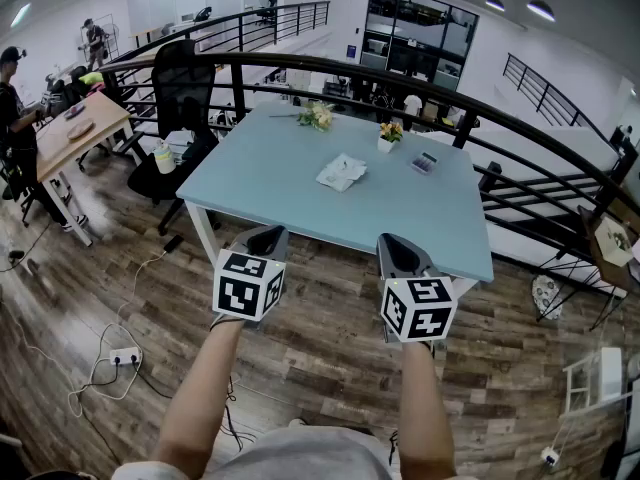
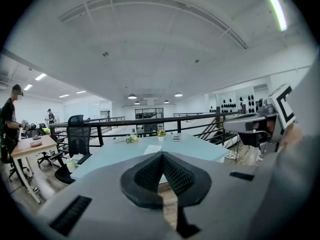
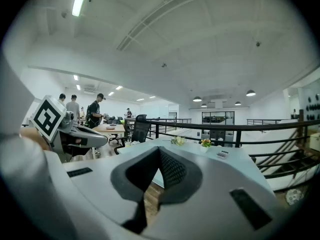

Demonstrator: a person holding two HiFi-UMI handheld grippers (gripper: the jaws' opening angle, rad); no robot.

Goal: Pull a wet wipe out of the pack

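The wipe pack (image 1: 342, 172) lies flat and white near the middle of the pale blue counter (image 1: 260, 173), with bare surface all round it. In your left gripper view it shows as a pale patch (image 2: 152, 148) just above the jaw tips. Behind it, toward the far edge, stands a small pot of yellow flowers (image 1: 389, 133). A bunch of white flowers (image 1: 317, 116) lies to the left of that. A small dark item (image 1: 424, 163) sits to the right of the pack; it is too small to tell what it is.

Both of your grippers are well short of the pack, hanging over the wooden floor (image 1: 320, 358) in front of the counter's near edge. Your left gripper (image 1: 268, 236) has its jaws closed tip to tip with nothing between them. Your right gripper (image 1: 395, 243) is the same, its jaws closed and empty. The two are side by side and apart, both aimed at the counter and tipped slightly down.

A black railing (image 1: 400, 73) curves round behind the counter. A black office chair (image 1: 180, 88) stands off its left corner. Further left a person (image 1: 12, 98) is at a wooden desk (image 1: 75, 128). A power strip (image 1: 125, 356) with loose cable lies on the floor to your left.
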